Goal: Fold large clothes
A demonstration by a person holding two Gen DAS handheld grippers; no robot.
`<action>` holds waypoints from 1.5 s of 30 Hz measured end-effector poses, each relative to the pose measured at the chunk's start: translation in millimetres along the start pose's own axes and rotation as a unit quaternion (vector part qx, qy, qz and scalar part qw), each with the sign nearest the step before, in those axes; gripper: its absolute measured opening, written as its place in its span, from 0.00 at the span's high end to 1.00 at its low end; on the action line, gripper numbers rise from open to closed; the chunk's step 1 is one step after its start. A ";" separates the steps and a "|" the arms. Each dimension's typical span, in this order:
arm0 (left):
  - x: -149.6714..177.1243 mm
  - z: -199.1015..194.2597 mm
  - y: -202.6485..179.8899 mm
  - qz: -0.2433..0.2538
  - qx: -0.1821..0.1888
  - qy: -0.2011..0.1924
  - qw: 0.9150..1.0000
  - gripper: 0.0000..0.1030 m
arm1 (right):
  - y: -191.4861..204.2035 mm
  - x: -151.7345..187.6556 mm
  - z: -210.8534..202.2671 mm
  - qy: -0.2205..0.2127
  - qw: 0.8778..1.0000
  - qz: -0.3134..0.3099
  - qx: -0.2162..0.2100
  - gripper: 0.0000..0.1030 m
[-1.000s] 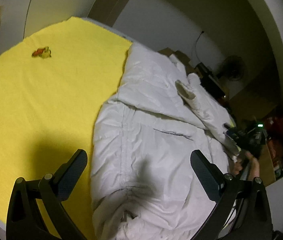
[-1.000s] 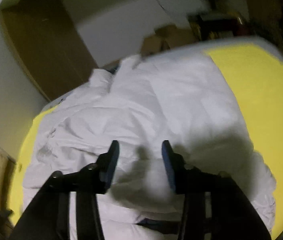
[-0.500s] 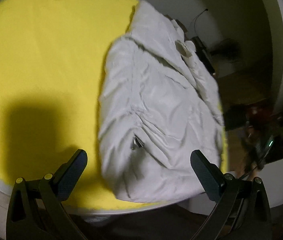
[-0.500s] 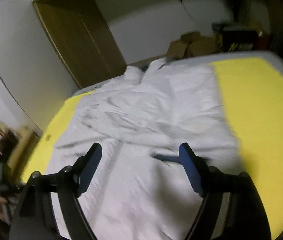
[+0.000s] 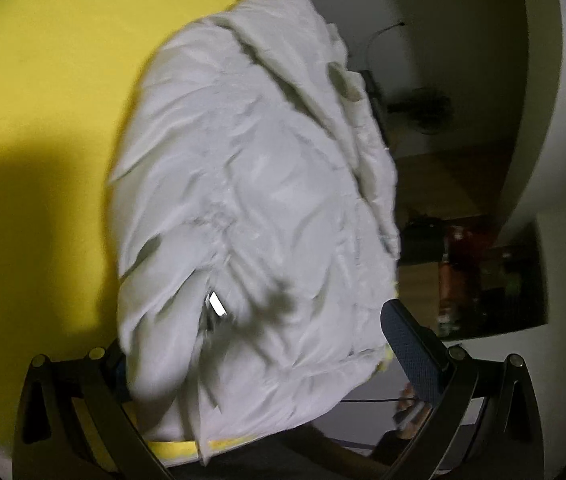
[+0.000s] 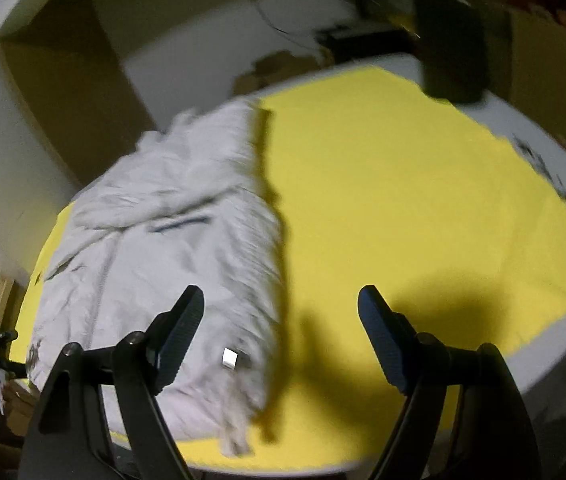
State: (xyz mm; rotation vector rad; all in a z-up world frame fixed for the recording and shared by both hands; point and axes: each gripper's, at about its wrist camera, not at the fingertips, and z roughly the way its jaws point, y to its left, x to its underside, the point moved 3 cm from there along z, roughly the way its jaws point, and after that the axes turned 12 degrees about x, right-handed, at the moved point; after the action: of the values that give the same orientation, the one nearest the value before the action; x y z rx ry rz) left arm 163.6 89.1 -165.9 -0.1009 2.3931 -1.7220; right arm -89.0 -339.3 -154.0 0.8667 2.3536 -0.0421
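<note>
Both grippers have pulled back; white jacket (collar farthest away) runs lengthwise from released jaws on yellow bed.

No readable text, white tag on the white jacket blank, dark mark blurred

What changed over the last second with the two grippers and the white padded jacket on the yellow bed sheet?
The right gripper, partly closed low over the white padded jacket a second ago, opened wide and pulled back; it holds nothing. The left gripper moved toward the jacket's near hem, whose fabric now covers its left finger. The jacket stayed spread on the yellow bed sheet.
</note>
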 end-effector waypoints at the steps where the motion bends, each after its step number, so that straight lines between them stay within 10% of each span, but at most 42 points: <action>1: -3.5 4.4 -1.1 -0.002 0.010 0.003 1.000 0.01 | -11.3 3.2 7.8 0.024 0.999 0.031 -0.024 0.23; 9: -0.3 14.9 -7.3 0.002 0.038 0.014 0.999 0.02 | 2.6 31.1 62.9 0.144 0.966 0.092 -0.194 0.23; 19: -5.6 9.3 -11.4 -0.004 0.060 -0.014 0.998 0.03 | 58.5 23.6 77.5 0.164 0.961 0.035 -0.222 0.23; 22: -7.7 9.4 -14.9 0.002 0.062 -0.014 0.998 0.05 | 61.2 24.7 74.6 0.159 0.962 0.028 -0.221 0.40; 24: -6.8 10.4 -12.3 0.011 0.036 -0.006 0.999 0.20 | 61.6 28.3 81.2 0.161 0.963 0.031 -0.214 0.42; 27: -6.5 5.9 -3.8 0.013 -0.004 -0.007 1.000 0.71 | 62.1 33.1 83.0 0.157 0.965 0.026 -0.209 0.43; 32: -6.7 3.3 11.4 -0.007 -0.005 -0.006 1.000 0.82 | 61.5 34.5 82.3 0.144 0.968 0.023 -0.204 0.74; 45: 8.6 -28.3 -34.5 0.102 0.001 -0.004 0.995 0.92 | 74.0 20.7 46.6 0.093 0.968 0.007 -0.232 0.88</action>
State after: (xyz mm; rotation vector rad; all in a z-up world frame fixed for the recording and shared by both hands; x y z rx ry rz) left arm 147.8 102.9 -125.7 0.1318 2.3056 -1.6281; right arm -31.8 -280.2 -190.2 0.6743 2.3785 0.5971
